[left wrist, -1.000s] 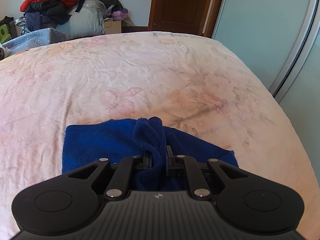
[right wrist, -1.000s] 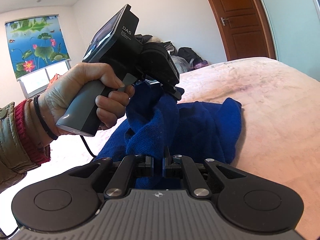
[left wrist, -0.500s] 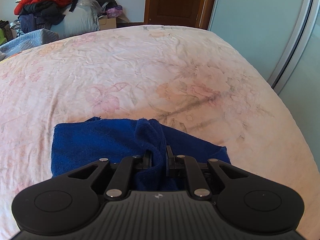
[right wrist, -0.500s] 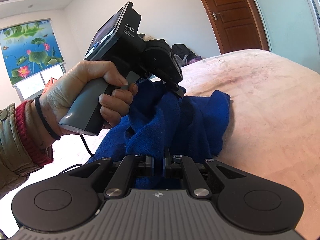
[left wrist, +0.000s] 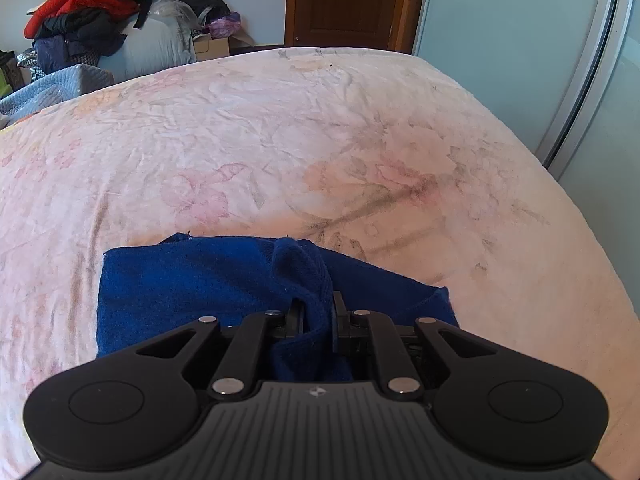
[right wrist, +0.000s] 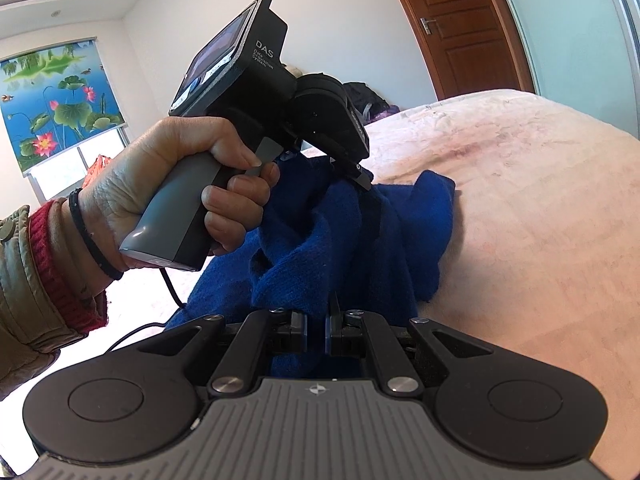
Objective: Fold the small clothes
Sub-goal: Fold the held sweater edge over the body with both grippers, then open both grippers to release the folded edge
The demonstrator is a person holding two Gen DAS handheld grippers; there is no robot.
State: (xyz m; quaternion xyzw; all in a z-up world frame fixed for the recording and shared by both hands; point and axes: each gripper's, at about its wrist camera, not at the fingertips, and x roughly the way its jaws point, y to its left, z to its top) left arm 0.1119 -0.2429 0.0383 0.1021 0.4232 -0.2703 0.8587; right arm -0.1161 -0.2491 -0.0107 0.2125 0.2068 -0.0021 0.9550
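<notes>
Two grippers pinch one blue knit garment point(left wrist: 188, 280) low on the floral bedsheet point(left wrist: 280, 140): left gripper point(left wrist: 316, 316) and right gripper point(right wrist: 317, 320) are both clamped on bunched edges — probably to carry them toward twelve o'clock, folding it over.

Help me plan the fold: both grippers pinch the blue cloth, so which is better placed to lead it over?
Probably the left gripper: it pinches the blue cloth with bare bed ahead. The right gripper faces the left hand.
</notes>
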